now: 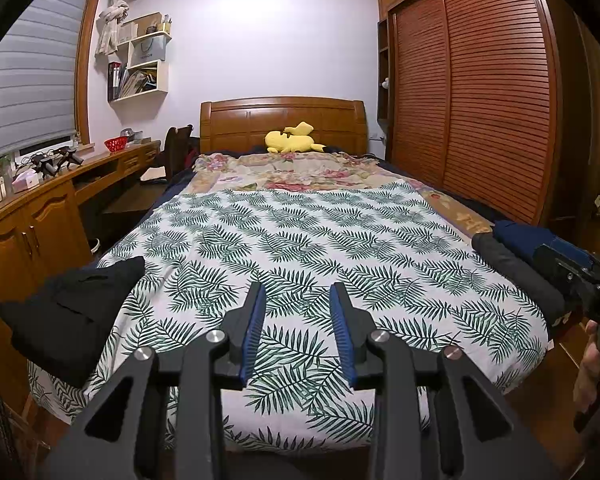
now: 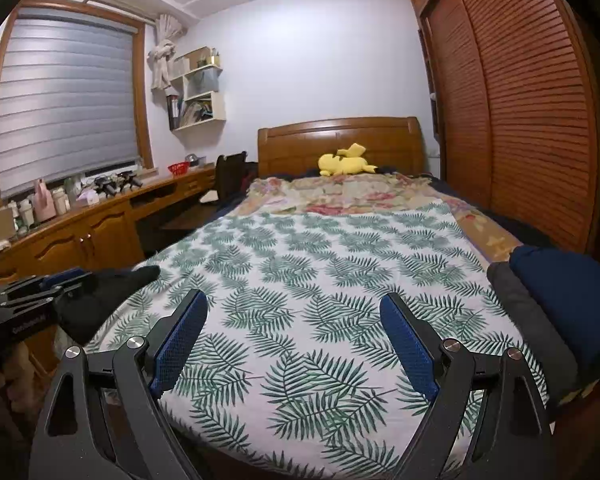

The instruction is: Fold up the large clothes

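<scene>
A black garment [image 1: 70, 312] lies bunched at the bed's near left corner, also seen in the right wrist view [image 2: 104, 300]. At the near right corner sit a folded grey garment [image 1: 516, 276] and a folded navy one [image 1: 532, 236], the same grey [image 2: 528, 320] and navy [image 2: 572, 304] pieces in the right wrist view. My left gripper [image 1: 298, 292] hovers over the leaf-print sheet [image 1: 300, 240], jaws a narrow gap apart with nothing between them. My right gripper [image 2: 294, 304] stands wide open and empty above the same sheet [image 2: 320, 264].
A wooden desk and cabinets [image 1: 40, 216] run along the left of the bed. Louvred wardrobe doors [image 1: 480, 100] stand close on the right. A floral blanket [image 1: 292, 172] and a yellow plush toy [image 1: 292, 138] lie near the headboard. A hand [image 1: 588, 364] holds the right gripper.
</scene>
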The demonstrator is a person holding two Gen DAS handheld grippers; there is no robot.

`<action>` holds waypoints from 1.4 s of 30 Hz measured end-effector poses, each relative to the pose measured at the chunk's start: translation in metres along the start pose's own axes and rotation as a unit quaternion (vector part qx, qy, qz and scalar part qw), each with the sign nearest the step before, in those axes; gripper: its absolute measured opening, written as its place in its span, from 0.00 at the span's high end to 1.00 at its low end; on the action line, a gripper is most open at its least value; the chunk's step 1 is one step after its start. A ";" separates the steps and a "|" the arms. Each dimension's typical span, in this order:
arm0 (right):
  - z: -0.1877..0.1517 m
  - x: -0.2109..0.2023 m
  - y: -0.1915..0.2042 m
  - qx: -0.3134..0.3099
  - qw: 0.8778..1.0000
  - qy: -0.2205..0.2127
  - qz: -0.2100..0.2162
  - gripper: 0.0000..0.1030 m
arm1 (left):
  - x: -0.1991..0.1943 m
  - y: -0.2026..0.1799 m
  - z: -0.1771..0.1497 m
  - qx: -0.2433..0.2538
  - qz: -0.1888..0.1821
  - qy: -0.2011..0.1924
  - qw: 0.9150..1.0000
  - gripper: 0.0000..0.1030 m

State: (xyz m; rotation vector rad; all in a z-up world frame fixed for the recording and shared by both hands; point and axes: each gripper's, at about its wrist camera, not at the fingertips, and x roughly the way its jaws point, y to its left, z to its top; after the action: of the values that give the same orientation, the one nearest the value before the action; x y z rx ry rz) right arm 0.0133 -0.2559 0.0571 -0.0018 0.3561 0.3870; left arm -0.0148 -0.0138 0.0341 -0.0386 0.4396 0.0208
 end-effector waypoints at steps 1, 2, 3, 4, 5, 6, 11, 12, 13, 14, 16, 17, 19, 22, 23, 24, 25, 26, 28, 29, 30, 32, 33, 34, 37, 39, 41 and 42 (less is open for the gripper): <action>0.000 0.000 0.000 0.001 1.000 -0.001 0.000 0.13 | 0.000 0.000 0.000 0.000 0.000 0.000 1.000 0.68; 0.000 0.000 0.000 0.002 1.000 -0.001 0.000 0.13 | 0.000 0.000 0.000 0.000 0.000 0.000 1.000 0.68; 0.000 0.000 0.000 0.001 1.000 -0.001 0.000 0.13 | 0.000 0.000 0.000 0.000 0.000 0.000 1.000 0.68; 0.000 0.000 0.000 0.001 1.000 -0.001 -0.001 0.13 | 0.000 0.000 0.000 0.000 0.000 0.000 1.000 0.68; 0.000 0.000 0.000 0.001 1.000 -0.001 0.000 0.13 | 0.000 0.000 0.000 -0.001 0.000 0.000 1.000 0.68; 0.000 0.000 0.000 0.001 1.000 -0.001 0.000 0.13 | 0.001 -0.001 0.000 -0.001 -0.001 0.002 1.000 0.68; -0.001 0.000 0.001 0.001 1.000 -0.001 0.000 0.13 | 0.000 -0.002 -0.003 -0.001 -0.001 0.003 1.000 0.68; -0.001 0.000 0.001 0.001 1.000 -0.001 0.000 0.13 | 0.000 -0.002 -0.003 -0.001 -0.001 0.003 1.000 0.68; 0.000 0.001 0.001 0.001 1.000 -0.001 0.000 0.13 | 0.000 -0.002 -0.003 -0.001 -0.001 0.003 1.000 0.68; -0.001 0.001 0.001 0.001 1.000 -0.001 0.001 0.13 | 0.000 -0.002 -0.002 -0.001 -0.001 0.003 1.000 0.68; -0.001 0.001 0.001 0.001 1.000 -0.001 0.000 0.13 | -0.001 -0.002 -0.003 0.000 -0.002 0.002 1.000 0.68; -0.001 0.001 0.001 0.002 1.000 -0.001 0.001 0.13 | -0.001 -0.002 -0.003 0.000 -0.002 0.002 1.000 0.68; -0.001 0.001 0.001 0.001 1.000 0.000 0.000 0.13 | -0.002 -0.002 -0.004 0.001 -0.003 0.002 1.000 0.67; -0.001 0.001 0.001 0.000 1.000 -0.001 0.000 0.13 | -0.004 -0.003 -0.005 0.002 -0.004 0.001 1.000 0.67; -0.001 0.001 0.001 0.001 1.000 -0.002 0.000 0.13 | -0.004 -0.003 -0.004 0.002 -0.004 0.000 1.000 0.67; -0.001 0.001 0.001 0.001 1.000 -0.001 0.000 0.13 | -0.004 -0.003 -0.003 0.003 -0.004 0.000 1.000 0.67; -0.001 0.001 0.001 0.001 1.000 -0.001 0.001 0.13 | -0.005 -0.004 -0.003 0.003 -0.004 -0.001 1.000 0.67; -0.001 0.001 0.001 0.001 1.000 -0.001 0.001 0.13 | -0.005 -0.005 -0.003 0.003 -0.005 -0.001 1.000 0.67; -0.002 0.001 0.001 0.001 1.000 -0.001 0.000 0.13 | -0.007 -0.005 -0.003 0.003 -0.005 -0.002 1.000 0.67; -0.001 0.001 0.001 0.001 1.000 -0.001 0.000 0.13 | -0.008 -0.006 -0.003 0.003 -0.006 -0.003 1.000 0.67; -0.002 0.001 0.001 0.001 1.000 -0.001 0.001 0.13 | -0.009 -0.006 -0.003 0.004 -0.006 -0.004 1.000 0.67; -0.002 0.001 0.001 0.001 1.000 -0.001 0.001 0.13 | -0.010 -0.006 -0.003 0.004 -0.006 -0.004 1.000 0.67; -0.002 0.001 0.001 0.001 1.000 -0.001 0.001 0.13 | -0.011 -0.006 -0.003 0.005 -0.006 -0.005 1.000 0.66; -0.002 0.001 0.001 0.001 1.000 -0.001 0.000 0.13 | -0.011 -0.006 -0.003 0.005 -0.006 -0.005 1.000 0.66; -0.002 0.001 0.001 0.001 1.000 -0.002 0.000 0.13 | -0.011 -0.007 -0.003 0.005 -0.006 -0.004 1.000 0.66; -0.002 0.000 0.001 0.001 1.000 -0.002 0.000 0.13 | -0.011 -0.007 -0.003 0.005 -0.006 -0.005 1.000 0.66; -0.002 0.001 0.001 0.002 1.000 -0.002 0.001 0.13 | -0.011 -0.007 -0.003 0.005 -0.006 -0.005 1.000 0.66; -0.002 0.001 0.001 0.002 1.000 -0.002 0.001 0.13 | -0.011 -0.007 -0.003 0.005 -0.006 -0.005 1.000 0.66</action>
State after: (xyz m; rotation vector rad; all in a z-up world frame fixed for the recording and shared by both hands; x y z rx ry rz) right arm 0.0129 -0.2547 0.0550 0.0026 0.3530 0.3878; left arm -0.0258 -0.0207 0.0364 -0.0320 0.4298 0.0068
